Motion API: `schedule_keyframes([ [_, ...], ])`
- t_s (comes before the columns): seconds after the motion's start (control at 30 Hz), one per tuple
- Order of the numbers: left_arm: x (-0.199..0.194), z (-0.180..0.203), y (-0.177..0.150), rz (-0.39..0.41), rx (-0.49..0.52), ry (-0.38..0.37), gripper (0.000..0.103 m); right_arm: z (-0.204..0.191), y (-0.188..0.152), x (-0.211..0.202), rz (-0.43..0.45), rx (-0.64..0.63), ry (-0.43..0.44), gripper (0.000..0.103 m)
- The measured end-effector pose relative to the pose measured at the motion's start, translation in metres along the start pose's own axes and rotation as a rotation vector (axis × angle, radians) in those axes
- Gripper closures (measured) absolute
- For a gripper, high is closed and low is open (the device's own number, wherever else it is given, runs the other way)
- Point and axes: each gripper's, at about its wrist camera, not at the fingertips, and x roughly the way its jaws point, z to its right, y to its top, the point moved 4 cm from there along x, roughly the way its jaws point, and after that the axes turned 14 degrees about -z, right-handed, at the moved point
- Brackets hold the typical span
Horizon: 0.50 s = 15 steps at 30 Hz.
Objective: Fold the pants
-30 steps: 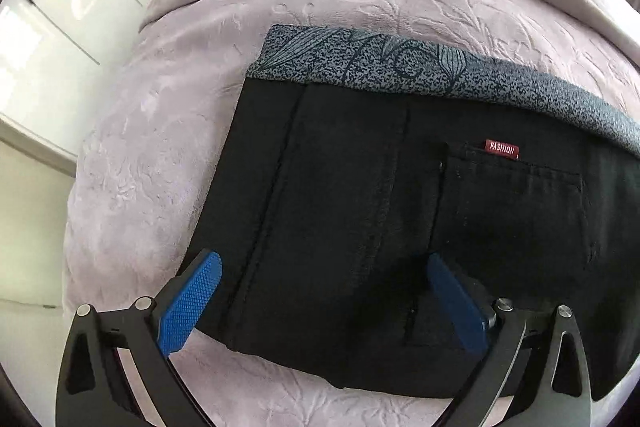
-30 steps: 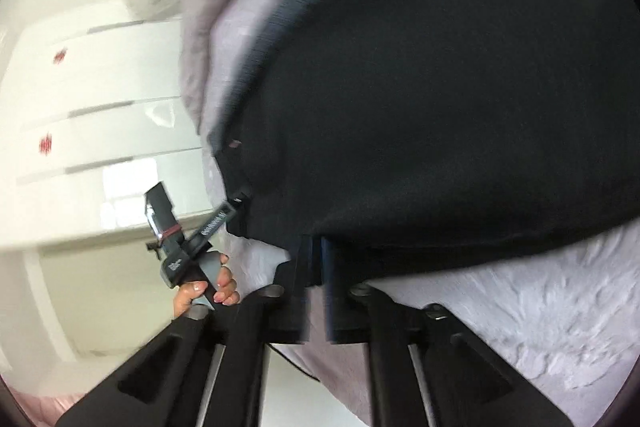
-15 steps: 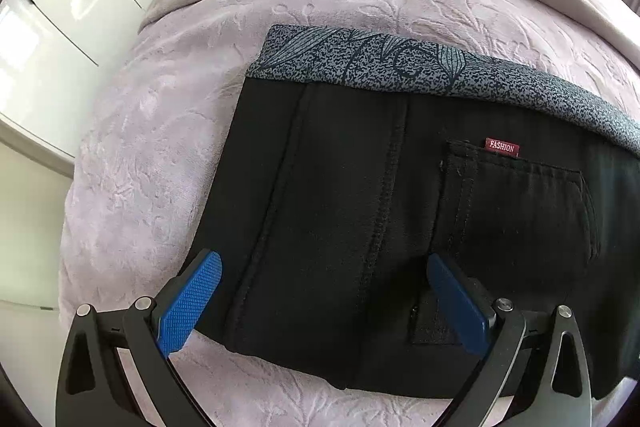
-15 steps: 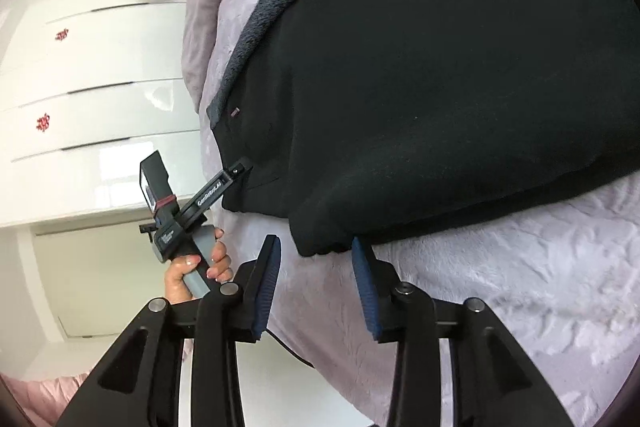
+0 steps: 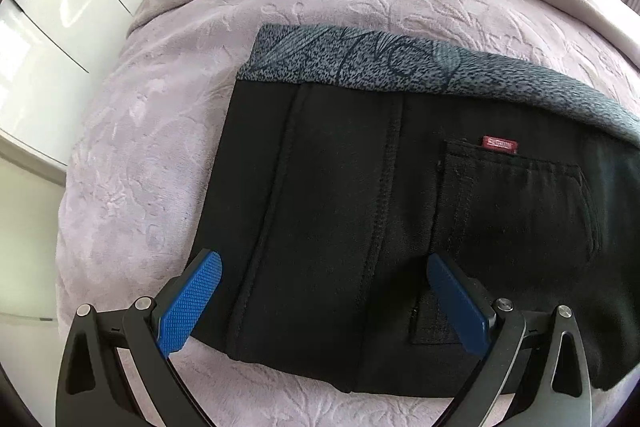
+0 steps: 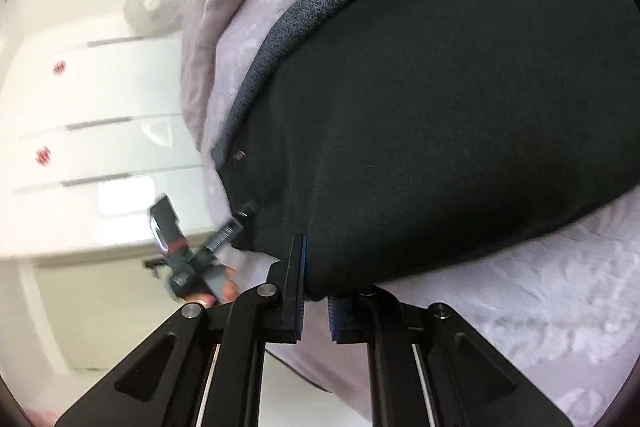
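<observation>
Half a second ago parted and short of the cloth, the right gripper's [image 6: 314, 301] jaws have just been closing and are now being clamped on the near edge of the black pants [image 5: 400, 227], a fold of dark fabric being pinched between the blue pads [image 6: 302, 287]. Across the lilac embossed bedspread [image 5: 140, 147] the garment is being kept flat, its back pocket [image 5: 516, 203] and red label [image 5: 499, 145] turned upward, its far edge lying over a grey patterned cloth [image 5: 360, 63]. Above the waist end, the left gripper [image 5: 324, 307] is being held with its jaws spread wide and nothing between them, the pants lying below untouched. In the right wrist view that same tool is being glimpsed, blurred, in a hand [image 6: 224, 293] by the mattress edge.

Soft, limp and fairly thick is how the fabric is being judged, probably light enough for one pinch yet liable to sag and drag across the plush cover. Seams, hem and waistband are being taken as the firmest places to grip, several layers being gathered there so that none slips free
</observation>
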Motion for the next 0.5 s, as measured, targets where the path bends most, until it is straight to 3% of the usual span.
schedule_keyframes([
  [0.07, 0.001, 0.0, 0.001, -0.004, 0.001, 0.007, 0.0, 0.024, -0.003, 0.015, -0.032, 0.027, -0.068, 0.094],
  [0.13, -0.002, 0.001, 0.001, -0.005, 0.005, 0.024, 0.0, 0.036, -0.004, 0.019, -0.038, 0.048, -0.044, 0.094],
  [0.2, -0.008, 0.001, 0.0, -0.018, 0.004, 0.049, 0.0, 0.037, -0.006, 0.011, -0.055, 0.074, -0.026, 0.092],
  [0.3, -0.024, 0.01, -0.008, -0.014, -0.002, 0.058, 0.0, 0.029, -0.016, -0.01, -0.11, 0.018, -0.103, 0.086],
  [0.37, -0.044, 0.031, -0.018, 0.017, 0.045, 0.03, 0.0, 0.016, -0.02, -0.04, -0.087, -0.084, -0.186, 0.086],
  [0.5, -0.072, 0.111, -0.041, 0.067, 0.183, -0.074, 0.0, -0.006, 0.0, -0.093, 0.053, -0.252, -0.454, 0.08],
])
